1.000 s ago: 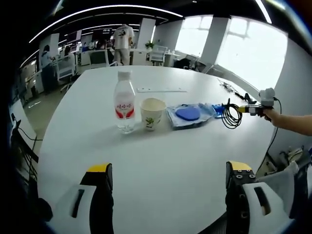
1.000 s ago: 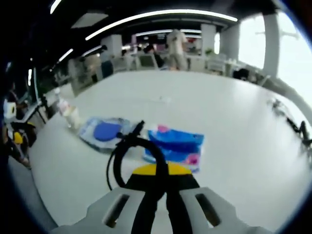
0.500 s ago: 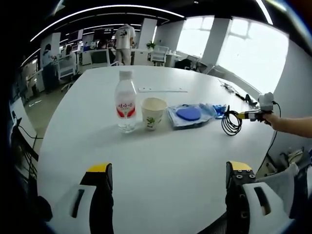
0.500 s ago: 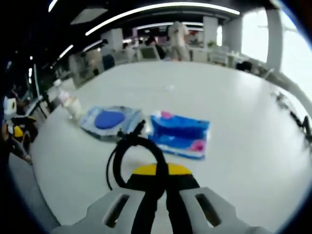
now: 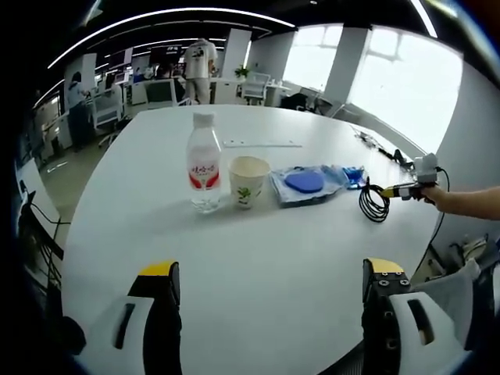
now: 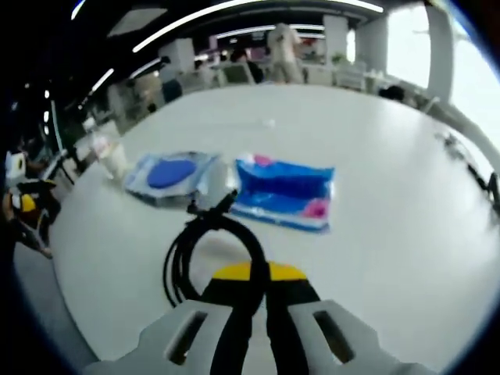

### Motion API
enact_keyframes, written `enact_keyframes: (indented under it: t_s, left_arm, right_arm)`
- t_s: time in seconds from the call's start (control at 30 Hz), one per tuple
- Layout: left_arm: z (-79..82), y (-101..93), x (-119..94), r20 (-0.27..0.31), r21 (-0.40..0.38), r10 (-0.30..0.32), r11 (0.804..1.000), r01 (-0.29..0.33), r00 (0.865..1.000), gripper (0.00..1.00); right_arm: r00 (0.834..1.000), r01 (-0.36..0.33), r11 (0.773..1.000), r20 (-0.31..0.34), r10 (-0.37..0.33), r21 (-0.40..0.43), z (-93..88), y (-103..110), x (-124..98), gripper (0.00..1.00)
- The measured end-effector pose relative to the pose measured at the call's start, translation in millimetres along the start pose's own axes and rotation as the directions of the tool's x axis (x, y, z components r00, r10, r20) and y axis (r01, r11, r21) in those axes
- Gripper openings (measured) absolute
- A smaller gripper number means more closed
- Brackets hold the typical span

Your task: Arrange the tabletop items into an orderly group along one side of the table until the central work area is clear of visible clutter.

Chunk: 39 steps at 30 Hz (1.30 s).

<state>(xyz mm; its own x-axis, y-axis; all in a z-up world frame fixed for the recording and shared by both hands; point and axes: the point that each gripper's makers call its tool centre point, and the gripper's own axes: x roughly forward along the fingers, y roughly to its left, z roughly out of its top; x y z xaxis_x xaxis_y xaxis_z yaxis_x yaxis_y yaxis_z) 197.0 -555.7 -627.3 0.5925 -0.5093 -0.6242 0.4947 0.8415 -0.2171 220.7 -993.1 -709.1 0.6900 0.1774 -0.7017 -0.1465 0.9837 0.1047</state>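
In the left gripper view a row stands mid-table: a clear water bottle [image 5: 204, 168] with a red label, a paper cup [image 5: 248, 181], a clear bag holding a blue disc [image 5: 305, 183] and a blue pack [image 5: 353, 175]. My left gripper [image 5: 272, 269] hovers open over the near table edge with nothing between its jaws. My right gripper [image 5: 406, 189] comes in from the right, held by a hand, with a coiled black cable [image 5: 373, 201] hanging from it. In the right gripper view my right gripper [image 6: 258, 273] is shut on the cable [image 6: 183, 258], just short of the blue pack [image 6: 285, 191] and the clear bag [image 6: 172, 176].
The white table [image 5: 258, 258] is bare in its near half. A thin white strip [image 5: 262, 144] lies beyond the cup. More dark cables [image 5: 375, 144] lie at the far right edge. Desks, chairs and people stand behind the table.
My right gripper has carried the coiled cable a little to the right and nearer the table's edge, away from the blue pack. The left gripper and the row of items have stayed put.
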Motion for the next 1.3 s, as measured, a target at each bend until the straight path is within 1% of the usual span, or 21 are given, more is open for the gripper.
enact_keyframes:
  t_s: [0.13, 0.27, 0.4, 0.7, 0.87, 1.0, 1.13, 1.3]
  left_arm:
    - [-2.7, 1.1, 0, -0.007, 0.000, 0.001, 1.000, -0.001, 1.000, 0.97]
    - [-4.0, 2.2, -1, -0.011, 0.003, 0.004, 1.000, -0.003, 1.000, 0.97]
    - [-4.5, 7.2, -3, -0.012, 0.000, 0.014, 1.000, -0.014, 1.000, 0.98]
    - [-1.7, 14.5, -8, 0.002, 0.002, 0.030, 1.000, -0.030, 1.000, 0.99]
    - [-4.0, 16.8, -9, -0.002, 0.003, 0.036, 0.999, -0.036, 0.999, 1.00]
    - [-3.9, 19.7, -15, 0.010, 0.000, 0.041, 0.999, -0.041, 0.999, 1.00]
    - [-1.1, 22.1, -26, 0.038, 0.000, 0.052, 0.999, -0.052, 0.998, 1.00]
    - [1.6, 20.2, -35, 0.060, 0.012, 0.044, 0.999, -0.045, 0.997, 1.00]
  right_arm:
    - [1.000, 0.001, 1.000, -0.003, -0.001, 0.011, -2.4, 0, 1, 0.00]
    - [1.000, 0.001, 1.000, -0.017, -0.001, -0.001, -7.1, 1, 4, 0.01]
    - [1.000, -0.001, 1.000, -0.023, 0.001, -0.003, -9.6, 1, 5, 0.01]
    - [0.999, 0.001, 1.000, -0.043, -0.001, -0.011, -20.6, 1, 8, 0.01]
    - [0.999, 0.002, 1.000, -0.047, -0.003, -0.020, -23.2, 1, 10, 0.02]
    - [0.999, -0.004, 0.999, -0.048, 0.002, -0.039, -23.4, 2, 11, 0.02]
    - [0.999, -0.005, 0.999, -0.049, 0.003, -0.051, -24.0, 3, 12, 0.02]
    - [0.999, -0.001, 0.998, -0.049, -0.002, -0.055, -24.8, 3, 13, 0.02]
